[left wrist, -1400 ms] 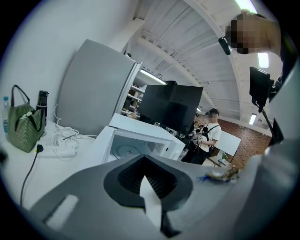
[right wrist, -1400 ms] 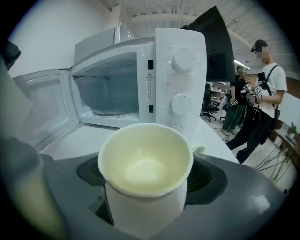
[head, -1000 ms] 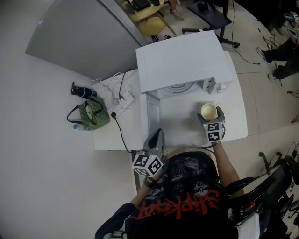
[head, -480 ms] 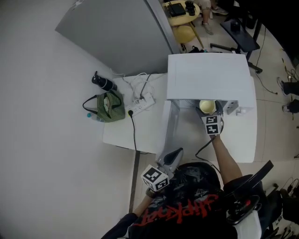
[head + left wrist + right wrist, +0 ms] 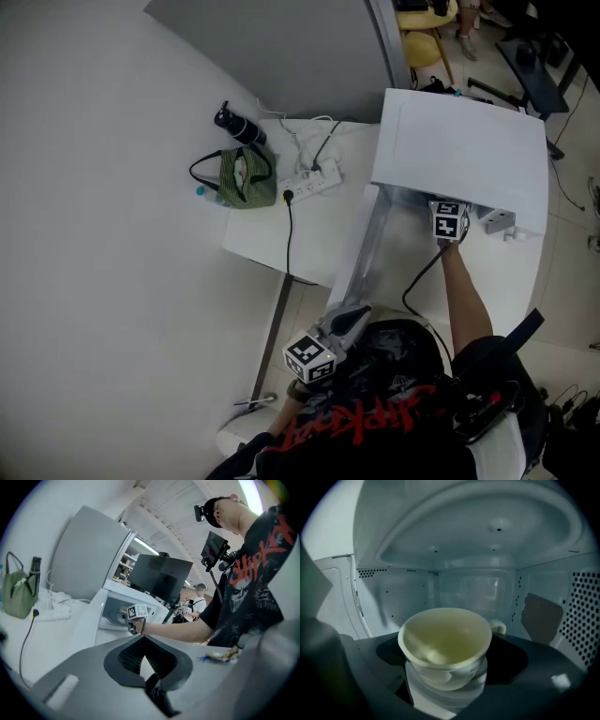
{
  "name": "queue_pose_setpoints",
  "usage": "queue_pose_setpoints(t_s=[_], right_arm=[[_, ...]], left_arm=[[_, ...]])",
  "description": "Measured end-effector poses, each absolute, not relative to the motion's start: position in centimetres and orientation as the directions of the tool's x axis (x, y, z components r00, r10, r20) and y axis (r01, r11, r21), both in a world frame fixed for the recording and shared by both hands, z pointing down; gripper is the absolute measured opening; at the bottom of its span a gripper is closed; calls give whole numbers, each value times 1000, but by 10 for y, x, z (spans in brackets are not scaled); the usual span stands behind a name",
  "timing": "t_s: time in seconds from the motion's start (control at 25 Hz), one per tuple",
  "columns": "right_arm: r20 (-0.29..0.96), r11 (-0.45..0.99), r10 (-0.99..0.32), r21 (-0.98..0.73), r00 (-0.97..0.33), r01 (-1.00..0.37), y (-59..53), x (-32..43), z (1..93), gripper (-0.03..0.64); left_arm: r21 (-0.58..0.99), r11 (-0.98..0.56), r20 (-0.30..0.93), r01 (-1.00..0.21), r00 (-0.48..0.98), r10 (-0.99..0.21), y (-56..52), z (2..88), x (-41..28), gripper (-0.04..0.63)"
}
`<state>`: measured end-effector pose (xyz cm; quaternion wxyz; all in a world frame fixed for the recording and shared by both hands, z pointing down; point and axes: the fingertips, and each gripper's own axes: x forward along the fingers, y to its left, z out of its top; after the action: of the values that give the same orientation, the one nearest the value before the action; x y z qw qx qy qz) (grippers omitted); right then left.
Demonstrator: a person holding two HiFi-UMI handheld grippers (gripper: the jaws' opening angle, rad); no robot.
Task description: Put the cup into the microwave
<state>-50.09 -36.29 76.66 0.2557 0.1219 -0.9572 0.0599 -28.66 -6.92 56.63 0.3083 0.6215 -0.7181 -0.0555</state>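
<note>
A cream cup with its handle at the back right sits between the jaws of my right gripper, which is shut on it. Both are inside the white microwave, in front of its perforated walls and back panel. From the head view only the right gripper's marker cube shows at the microwave's mouth; the cup is hidden under the top. The microwave door stands open to the left. My left gripper hangs low by the person's body, shut and empty, and apart from the door.
A green bag, a black bottle and a white power strip with cables lie on the white table left of the microwave. Chairs and desks stand behind it. A grey panel rises at the back.
My right gripper has carried the cup forward from the table in front of the microwave into its cavity. The left gripper has stayed low near the body.
</note>
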Motion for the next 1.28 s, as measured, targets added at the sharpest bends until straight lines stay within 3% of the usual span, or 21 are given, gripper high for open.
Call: queue_pose_setpoints(t_s=[0.12, 0.32, 0.44, 0.64, 0.68, 0.72, 0.8, 0.88, 1.12, 1.28], right_arm=[[504, 959, -215, -54, -836, -279, -370, -511, 766, 483], [509, 949, -227, -73, -830, -305, -373, -517, 763, 488], [510, 945, -225, -92, -831, -313, -370, -507, 761, 497], [493, 915, -252, -160, -833, -371, -339, -453, 731, 472], [468, 908, -264, -174, -843, -381, -327, -436, 718, 454], [430, 906, -282, -173, -858, -385, -312, -417, 701, 376], [330, 921, -312, -123, -891, -369, -275, -383, 655, 125], [262, 945, -298, -59, -918, -323, -235, -359, 612, 18], [230, 947, -317, 121, -920, -297, -166, -308, 533, 2], [183, 882, -462, 196, -868, -428, -152, -238, 482, 2]], left_arm=[[504, 222, 441, -835, 28, -897, -52, 580, -274, 2], [361, 240, 595, -901, 24, -803, -36, 591, -268, 2], [298, 241, 531, -924, -49, -846, -35, 568, -278, 3], [237, 155, 459, -959, -30, -888, -36, 549, -282, 3], [222, 129, 447, -967, -17, -894, -37, 546, -283, 3], [204, 97, 437, -974, 2, -900, -38, 543, -282, 3], [153, 17, 419, -988, 49, -907, -42, 536, -279, 3], [107, -56, 389, -993, 94, -917, -50, 523, -278, 3], [152, -293, 167, -944, 317, -934, -80, 500, -282, 3], [130, -433, 160, -892, 450, -879, -92, 507, -277, 3]])
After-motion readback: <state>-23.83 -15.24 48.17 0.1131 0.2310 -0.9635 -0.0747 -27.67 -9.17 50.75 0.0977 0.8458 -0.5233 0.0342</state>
